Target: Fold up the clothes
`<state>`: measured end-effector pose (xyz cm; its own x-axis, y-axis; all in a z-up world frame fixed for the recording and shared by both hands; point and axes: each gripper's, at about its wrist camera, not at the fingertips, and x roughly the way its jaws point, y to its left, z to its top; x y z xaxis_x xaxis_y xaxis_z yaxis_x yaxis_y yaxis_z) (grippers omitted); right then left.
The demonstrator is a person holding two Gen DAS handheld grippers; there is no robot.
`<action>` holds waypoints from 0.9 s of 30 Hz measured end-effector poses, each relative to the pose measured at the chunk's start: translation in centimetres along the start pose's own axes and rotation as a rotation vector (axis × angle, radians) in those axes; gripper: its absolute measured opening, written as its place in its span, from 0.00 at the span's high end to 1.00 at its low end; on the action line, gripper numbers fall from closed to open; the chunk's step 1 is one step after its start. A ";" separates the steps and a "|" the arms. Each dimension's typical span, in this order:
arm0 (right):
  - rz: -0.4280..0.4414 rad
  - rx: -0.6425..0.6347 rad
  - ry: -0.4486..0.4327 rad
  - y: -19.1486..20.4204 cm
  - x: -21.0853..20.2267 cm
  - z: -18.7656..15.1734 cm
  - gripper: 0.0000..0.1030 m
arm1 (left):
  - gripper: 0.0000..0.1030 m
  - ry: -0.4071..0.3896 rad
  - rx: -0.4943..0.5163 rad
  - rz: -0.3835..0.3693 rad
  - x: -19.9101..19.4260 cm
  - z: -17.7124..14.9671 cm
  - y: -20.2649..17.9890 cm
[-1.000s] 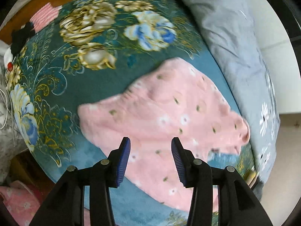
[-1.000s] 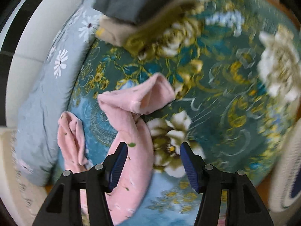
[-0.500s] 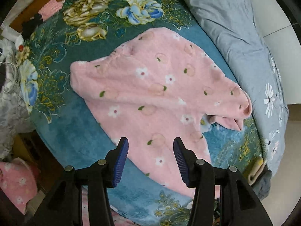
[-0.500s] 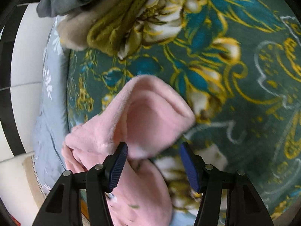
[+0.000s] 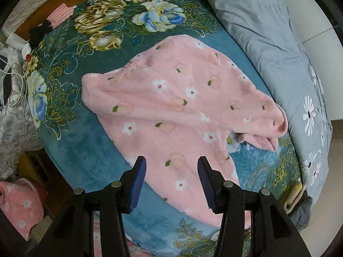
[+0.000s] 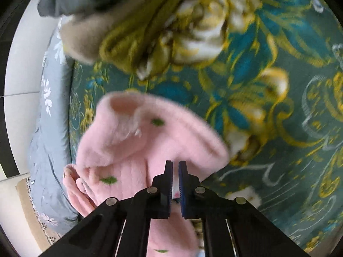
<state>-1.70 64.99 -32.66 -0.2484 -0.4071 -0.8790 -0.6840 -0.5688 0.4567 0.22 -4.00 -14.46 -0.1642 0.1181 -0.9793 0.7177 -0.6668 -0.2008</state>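
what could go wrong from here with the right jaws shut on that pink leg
1. The right gripper appears to pinch only a small bit of fluffy fabric on the pink fleece pajama pants; it may slip out when lifted.
2. The left gripper is open and holds nothing, so pulling could drag the whole garment across the floral blanket.
3. The leg's cuff looks curled, so the fold could trap a wrinkle.

Bedroom at home: bed under floral blanket (image 5: 64,42), grey duvet (image 5: 268,32).
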 end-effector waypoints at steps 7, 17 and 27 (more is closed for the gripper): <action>0.031 0.097 0.014 -3.6 -1.0 0.9 0.47 | 0.51 0.020 0.019 0.021 0.7 -0.7 -0.3; 0.015 0.112 0.013 -2.0 0.8 1.0 0.92 | 0.51 0.024 0.024 0.051 0.8 -1.2 0.1; -0.007 -0.052 -0.246 -4.9 -11.8 4.6 0.93 | 0.51 0.020 0.004 0.052 1.3 -1.1 0.4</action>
<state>1.37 75.87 -25.16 -0.4076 -0.2205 -0.8861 -0.6514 -0.6099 0.4514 1.04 -3.25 -15.82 -0.1132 0.0979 -0.9887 0.7225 -0.6750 -0.1496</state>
